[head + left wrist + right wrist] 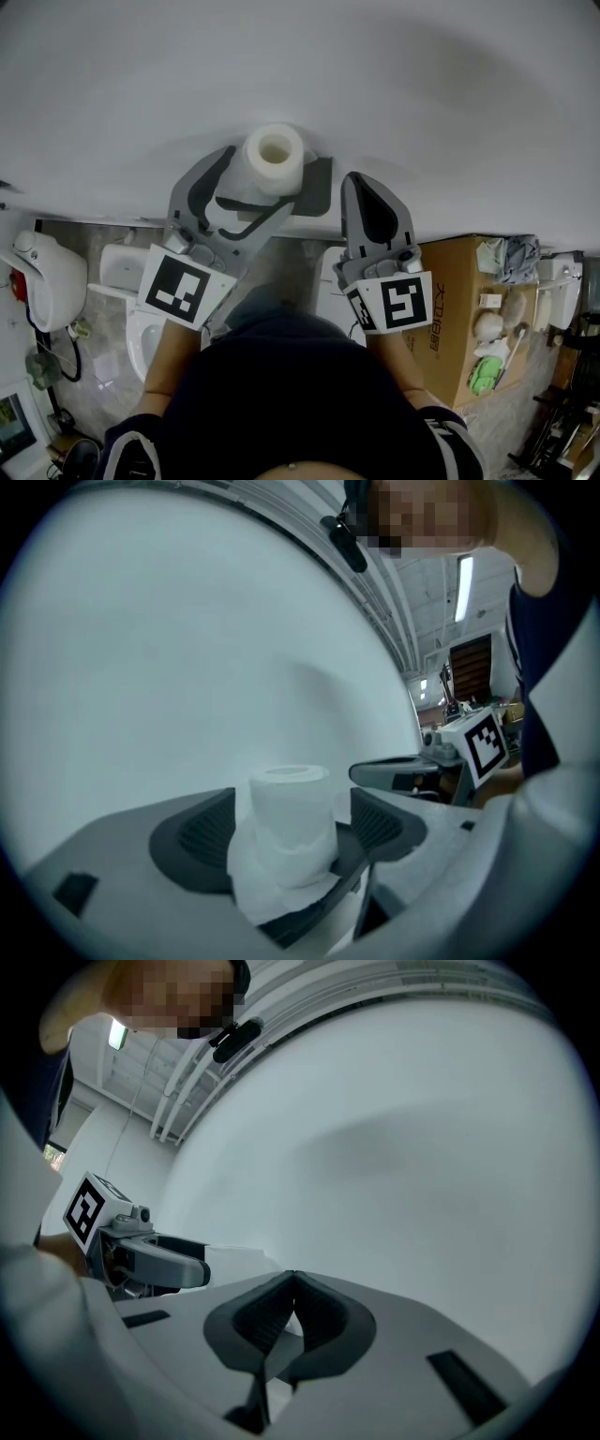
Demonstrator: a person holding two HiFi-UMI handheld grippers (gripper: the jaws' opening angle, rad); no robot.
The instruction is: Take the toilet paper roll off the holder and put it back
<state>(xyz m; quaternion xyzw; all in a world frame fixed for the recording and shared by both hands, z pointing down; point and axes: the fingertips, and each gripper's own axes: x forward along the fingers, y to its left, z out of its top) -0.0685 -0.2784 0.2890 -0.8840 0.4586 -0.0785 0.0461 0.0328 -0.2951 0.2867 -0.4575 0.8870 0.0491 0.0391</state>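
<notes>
The white toilet paper roll stands on end on the dark grey holder fixed to the white wall. The holder's arm passes under the roll. My left gripper is open with a jaw on either side of the roll. Its ribbed pads stand a little apart from the paper. A loose sheet hangs from the roll's lower part. Right of the holder, my right gripper is shut with nothing in it, its tips meeting close to the wall.
The white wall fills the space ahead. Below it are a white toilet, a white fixture at the left, and a cardboard box with small items on top at the right.
</notes>
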